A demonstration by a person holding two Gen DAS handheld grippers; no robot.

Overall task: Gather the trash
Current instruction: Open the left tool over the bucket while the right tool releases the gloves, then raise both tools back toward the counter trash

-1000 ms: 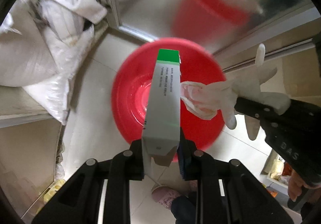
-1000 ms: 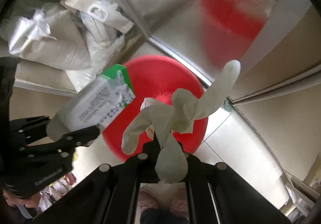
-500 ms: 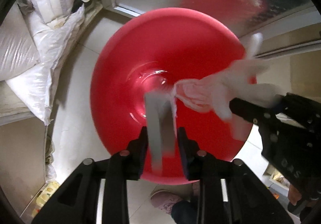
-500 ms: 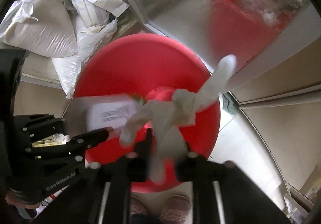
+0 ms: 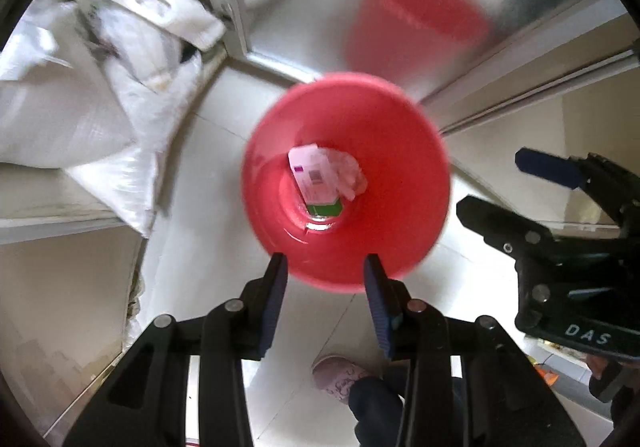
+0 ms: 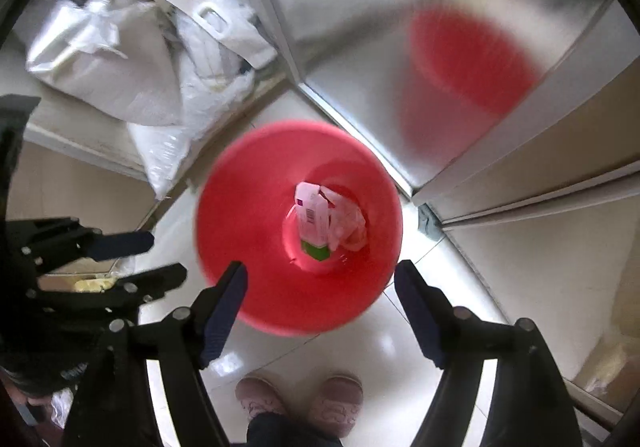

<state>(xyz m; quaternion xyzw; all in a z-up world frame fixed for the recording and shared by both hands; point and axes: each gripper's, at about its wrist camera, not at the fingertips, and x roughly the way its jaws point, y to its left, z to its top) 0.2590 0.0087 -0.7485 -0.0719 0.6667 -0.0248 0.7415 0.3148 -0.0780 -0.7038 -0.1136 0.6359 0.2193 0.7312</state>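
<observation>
A red bucket (image 5: pixel 400 151) (image 6: pixel 248 215) stands on the pale tiled floor below both grippers. At its bottom lies a white carton with a green end (image 5: pixel 314 179) (image 6: pixel 314 221), and a crumpled white glove (image 5: pixel 352 173) (image 6: pixel 348 223) rests against it. My left gripper (image 5: pixel 325 267) hangs above the bucket's near rim, its jaws opening with nothing between them. The right gripper (image 6: pixel 322 279) is also above the near rim, jaws opening wide and empty. Each gripper shows in the other's view, the right gripper (image 5: pixel 520 187) at the right edge and the left gripper (image 6: pixel 132 255) at the left edge.
White sacks and bags (image 5: pixel 80 95) (image 6: pixel 132 59) are piled on a ledge at the upper left. A shiny metal panel (image 5: pixel 304 7) (image 6: pixel 360 27) behind the bucket mirrors it in red. A person's pink slippers (image 6: pixel 300 399) stand on the floor below the grippers.
The left gripper let go of the carton and the right gripper let go of the glove; both now lie in the bucket. Both grippers rose and their jaws spread.
</observation>
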